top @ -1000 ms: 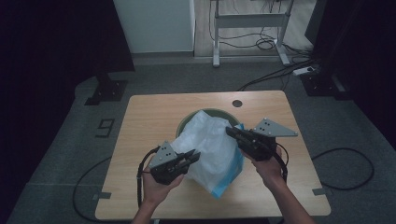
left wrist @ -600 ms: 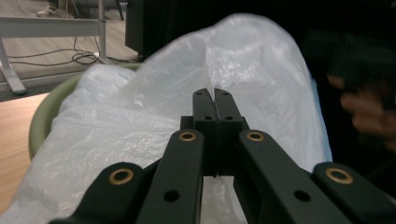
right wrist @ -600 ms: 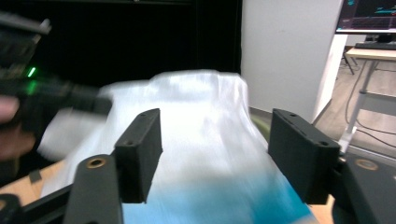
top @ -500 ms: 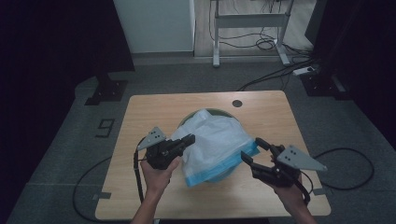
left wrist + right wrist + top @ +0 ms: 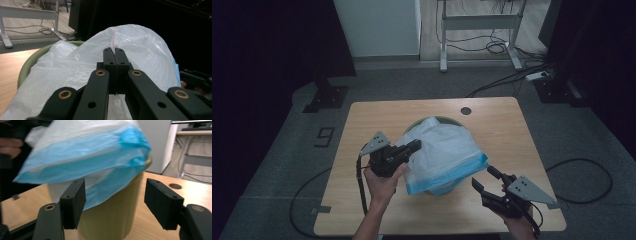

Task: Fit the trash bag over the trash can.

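A pale green bin [image 5: 438, 119] stands mid-table with a white plastic bag [image 5: 444, 150], blue along its edge, draped over its top. My left gripper [image 5: 416, 145] is at the bag's left side, shut on a fold of the film; in the left gripper view [image 5: 115, 51] the jaws meet against the bag [image 5: 140, 42]. My right gripper [image 5: 482, 176] hovers low at the bin's front right, open. Its jaws have just been opening, then closing slightly, and nothing lies between them. In the right gripper view [image 5: 116, 192] the bin [image 5: 112, 217] and the bag's blue hem [image 5: 82, 152] are just ahead.
The wooden table [image 5: 507, 130] has a round cable hole [image 5: 466, 110] at the back. A white desk frame [image 5: 477, 22] and floor cables [image 5: 512, 80] lie beyond the table. Cables trail off both grippers to the floor.
My right gripper let go of the bag, opened, and dropped down and back toward the front right corner. The bag settled lower over the bin. My left gripper stayed shut on the bag.
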Available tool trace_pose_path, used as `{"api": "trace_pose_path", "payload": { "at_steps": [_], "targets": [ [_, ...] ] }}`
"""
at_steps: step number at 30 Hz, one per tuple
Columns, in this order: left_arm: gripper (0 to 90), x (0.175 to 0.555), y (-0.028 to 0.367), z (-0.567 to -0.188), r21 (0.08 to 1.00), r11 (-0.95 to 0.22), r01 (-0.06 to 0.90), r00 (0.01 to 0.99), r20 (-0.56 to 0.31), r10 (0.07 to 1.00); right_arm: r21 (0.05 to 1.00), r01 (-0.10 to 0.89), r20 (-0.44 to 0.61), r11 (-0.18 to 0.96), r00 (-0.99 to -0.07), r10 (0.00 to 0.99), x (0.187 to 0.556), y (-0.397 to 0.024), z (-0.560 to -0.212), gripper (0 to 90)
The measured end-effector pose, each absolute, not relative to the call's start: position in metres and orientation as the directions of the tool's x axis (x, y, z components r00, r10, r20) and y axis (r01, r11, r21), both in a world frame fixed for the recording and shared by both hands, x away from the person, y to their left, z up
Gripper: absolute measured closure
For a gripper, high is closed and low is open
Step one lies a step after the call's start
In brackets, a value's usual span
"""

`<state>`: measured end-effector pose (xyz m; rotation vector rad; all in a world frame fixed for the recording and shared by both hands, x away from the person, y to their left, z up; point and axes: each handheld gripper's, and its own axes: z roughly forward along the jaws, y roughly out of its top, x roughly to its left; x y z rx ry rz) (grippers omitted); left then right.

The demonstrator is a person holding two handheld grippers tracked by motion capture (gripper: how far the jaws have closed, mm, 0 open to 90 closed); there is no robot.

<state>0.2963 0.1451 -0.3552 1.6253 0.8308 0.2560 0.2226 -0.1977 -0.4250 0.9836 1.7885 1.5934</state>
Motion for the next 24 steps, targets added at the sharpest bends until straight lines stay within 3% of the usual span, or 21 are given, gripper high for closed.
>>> {"api": "trace_pose_path", "payload": {
  "at_steps": [3,6,12,24],
  "targets": [
    [89.9,0.295,0.146,-0.356,0.929,-0.014,0.369,0.716,-0.275,0.642,0.987,0.163,0.096,-0.003,-0.569,0.817,0.232,-0.201,-0.421,40.5],
    [89.9,0.295,0.147,-0.357,0.929,-0.014,0.370,0.714,-0.275,0.643,0.990,0.138,0.084,-0.004,-0.577,0.812,0.233,-0.201,-0.417,59.3],
    [89.8,0.296,0.146,-0.359,0.927,-0.011,0.374,0.712,-0.280,0.644,0.992,0.126,0.071,0.003,-0.578,0.813,0.236,-0.200,-0.408,88.6],
    [89.7,0.310,0.165,-0.352,0.925,0.087,0.369,0.659,-0.327,0.677,0.991,0.096,-0.031,0.097,-0.532,0.846,0.276,-0.221,-0.374,88.9]
  ]
}}
